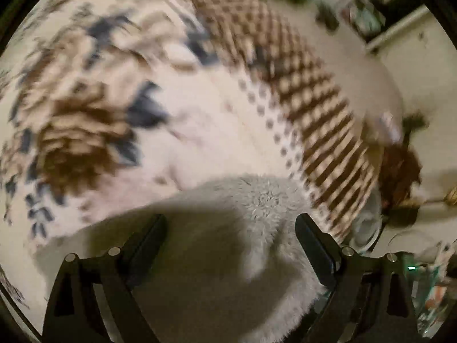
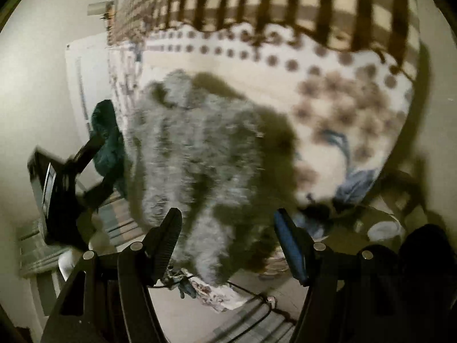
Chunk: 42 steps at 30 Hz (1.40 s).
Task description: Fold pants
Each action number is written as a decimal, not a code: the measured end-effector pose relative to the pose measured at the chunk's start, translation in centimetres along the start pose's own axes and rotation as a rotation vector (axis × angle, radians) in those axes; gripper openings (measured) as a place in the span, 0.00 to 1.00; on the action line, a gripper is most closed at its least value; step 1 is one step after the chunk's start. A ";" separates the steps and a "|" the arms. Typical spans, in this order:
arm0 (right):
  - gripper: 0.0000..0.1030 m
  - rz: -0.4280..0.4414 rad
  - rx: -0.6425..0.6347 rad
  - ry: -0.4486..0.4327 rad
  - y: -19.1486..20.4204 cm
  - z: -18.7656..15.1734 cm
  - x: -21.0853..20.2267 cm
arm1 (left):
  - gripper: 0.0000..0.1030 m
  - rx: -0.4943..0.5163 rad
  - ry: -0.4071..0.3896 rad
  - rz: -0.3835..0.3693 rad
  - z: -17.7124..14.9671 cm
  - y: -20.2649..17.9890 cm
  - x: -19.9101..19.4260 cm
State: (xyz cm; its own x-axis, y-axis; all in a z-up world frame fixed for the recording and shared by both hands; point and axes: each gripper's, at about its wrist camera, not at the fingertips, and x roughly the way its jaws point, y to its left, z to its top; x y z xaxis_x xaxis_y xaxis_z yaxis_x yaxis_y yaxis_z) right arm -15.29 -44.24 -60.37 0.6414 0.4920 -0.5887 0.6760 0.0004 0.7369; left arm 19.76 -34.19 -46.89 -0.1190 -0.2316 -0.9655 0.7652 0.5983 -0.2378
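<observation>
Left gripper [image 1: 231, 230] steeply down, jaws wide, empty; right gripper [image 2: 227, 228] tilted down, parted over fuzzy pants [image 2: 194, 148].

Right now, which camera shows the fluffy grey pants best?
The right wrist view. There the fluffy grey pants appear as a long bunched heap on the patterned bedspread, most of their outline visible though blurred. The left wrist view shows only one sharp-textured end of them, part shadowed, between its open tongs.
</observation>
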 end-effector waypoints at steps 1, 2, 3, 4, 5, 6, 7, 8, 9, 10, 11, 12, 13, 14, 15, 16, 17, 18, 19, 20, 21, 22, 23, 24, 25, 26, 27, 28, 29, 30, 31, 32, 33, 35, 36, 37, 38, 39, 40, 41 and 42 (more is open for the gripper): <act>0.67 0.009 -0.009 -0.006 -0.3 0.3 0.5 | 0.89 -0.003 0.022 0.035 0.3 -0.2 1.0; 0.59 0.013 -0.015 -0.012 -0.4 0.7 1.1 | 0.89 -0.007 0.030 0.058 0.7 0.0 1.9; 0.48 0.012 -0.013 -0.016 -0.3 1.0 1.7 | 0.89 -0.024 0.037 0.070 1.1 0.5 2.5; 0.19 0.009 -0.011 -0.017 -0.2 1.2 2.0 | 0.89 -0.052 0.041 0.079 1.4 1.2 2.9; 0.12 -0.010 -0.011 -0.034 0.0 1.1 2.1 | 0.89 -0.075 0.042 0.078 1.4 1.7 3.0; 0.10 -0.040 -0.023 -0.060 0.4 0.9 1.9 | 0.89 -0.116 0.046 0.067 1.6 2.7 3.2; 0.08 -0.077 -0.039 -0.081 0.7 0.8 1.6 | 0.89 -0.138 0.050 0.068 1.6 3.4 3.3; 0.07 -0.132 -0.052 -0.105 0.7 0.5 1.0 | 0.89 -0.161 0.052 0.070 1.6 4.2 3.6; 0.06 -0.167 -0.044 -0.124 0.5 0.3 0.6 | 0.89 -0.174 0.055 0.072 1.7 4.9 3.9; 0.05 -0.189 -0.020 -0.136 0.1 0.2 0.2 | 0.89 -0.198 0.073 0.080 1.7 5.3 4.2; 0.04 -0.204 -0.004 -0.139 -0.3 0.2 -0.1 | 0.89 -0.212 0.078 0.070 1.6 5.8 4.3; 0.04 -0.224 0.012 -0.136 -0.7 0.3 0.0 | 0.89 -0.218 0.078 0.066 1.5 6.1 4.5; 0.04 -0.226 0.028 -0.123 -1.0 0.4 0.3 | 0.89 -0.219 0.075 0.066 1.4 6.1 4.6; 0.04 -0.244 0.020 -0.118 -0.9 0.5 0.5 | 0.89 -0.219 0.071 0.069 1.3 6.0 4.7; 0.04 -0.263 0.004 -0.110 -0.4 0.7 0.8 | 0.89 -0.223 0.067 0.067 1.3 6.0 4.5; 0.05 -0.271 -0.019 -0.093 0.3 1.0 1.3 | 0.89 -0.231 0.064 0.053 1.2 6.0 4.3; 0.06 -0.256 -0.036 -0.071 1.0 1.3 1.5 | 0.89 -0.241 0.054 0.020 1.1 5.9 3.6; 0.07 -0.252 -0.049 -0.061 1.9 1.9 2.0 | 0.89 -0.246 0.036 0.003 0.7 5.9 2.8; 0.14 -0.259 -0.070 -0.048 2.5 2.0 1.6 | 0.89 -0.253 -0.002 -0.017 0.5 6.0 1.2; 0.31 -0.263 -0.080 -0.041 2.8 2.1 1.1 | 0.89 -0.264 -0.050 -0.057 0.1 6.2 -0.8; 0.41 -0.239 -0.085 -0.043 3.1 2.2 0.2 | 0.89 -0.282 -0.092 -0.093 -0.5 6.5 -2.8; 0.57 -0.220 -0.088 -0.059 3.3 2.3 -0.6 | 0.89 -0.303 -0.132 -0.126 -1.1 6.9 -4.7; 0.61 -0.216 -0.094 -0.073 3.8 2.5 -1.0 | 0.89 -0.323 -0.177 -0.153 -1.7 7.5 -6.5; 0.62 -0.217 -0.110 -0.089 4.3 2.8 -1.7 | 0.89 -0.346 -0.225 -0.163 -2.5 8.2 -8.3; 0.62 -0.216 -0.120 -0.093 4.7 3.2 -1.9 | 0.89 -0.372 -0.257 -0.162 -3.4 8.8 -9.5; 0.62 -0.214 -0.129 -0.098 5.1 3.5 -2.0 | 0.89 -0.399 -0.285 -0.163 -4.2 9.6 -10.6; 0.62 -0.213 -0.134 -0.101 5.4 3.7 -2.0 | 0.89 -0.432 -0.308 -0.156 -5.3 10.6 -11.4; 0.62 -0.207 -0.136 -0.100 5.9 4.1 -1.7 | 0.89 -0.475 -0.319 -0.143 -6.3 11.7 -11.8; 0.62 -0.200 -0.141 -0.095 6.4 4.5 -1.2 | 0.89 -0.504 -0.322 -0.137 -7.0 13.1 -11.9; 0.62 -0.199 -0.155 -0.090 6.9 4.6 -0.7 | 0.89 -0.534 -0.314 -0.125 -7.7 14.3 -11.4; 0.61 -0.199 -0.178 -0.086 7.4 4.7 0.0 | 0.89 -0.558 -0.297 -0.099 -7.8 15.1 -10.7; 0.57 -0.201 -0.198 -0.084 7.5 4.7 0.6 | 0.89 -0.586 -0.280 -0.089 -8.2 16.1 -9.5; 0.51 -0.239 -0.222 -0.082 7.9 4.8 1.4 | 0.89 -0.604 -0.258 -0.070 -8.5 16.8 -8.1; 0.32 -0.321 -0.244 -0.069 7.6 5.0 2.8 | 0.89 -0.612 -0.220 0.015 -8.8 18.3 -5.8; 0.32 -0.349 -0.250 -0.067 7.3 5.2 3.1 | 0.89 -0.616 -0.206 0.044 -8.9 19.2 -4.7; 0.32 -0.392 -0.255 -0.067 6.7 5.6 3.5 | 0.89 -0.637 -0.184 0.065 -9.1 20.1 -3.4; 0.32 -0.411 -0.262 -0.057 6.5 5.9 3.9 | 0.89 -0.655 -0.173 0.061 -9.3 20.9 -2.8; 0.32 -0.419 -0.276 -0.045 6.7 6.1 4.1 | 0.89 -0.677 -0.165 0.047 -9.5 21.7 -2.1; 0.32 -0.431 -0.293 -0.040 7.2 6.1 4.1 | 0.89 -0.696 -0.163 0.039 -9.6 22.5 -1.7; 0.33 -0.440 -0.308 -0.036 7.8 6.2 4.0 | 0.89 -0.697 -0.167 0.039 -9.6 22.7 -1.8; 0.33 -0.441 -0.315 -0.029 8.3 6.2 3.7 | 0.89 -0.694 -0.175 0.037 -9.7 22.8 -2.2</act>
State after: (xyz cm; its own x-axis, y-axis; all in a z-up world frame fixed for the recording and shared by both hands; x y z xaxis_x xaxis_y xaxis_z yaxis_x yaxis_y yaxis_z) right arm -4.98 -47.83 -58.50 0.3341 0.3620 -0.8703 0.7449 0.4644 0.4791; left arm 31.36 -12.61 -51.25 0.0465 -0.2868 -0.9569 0.1806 0.9445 -0.2743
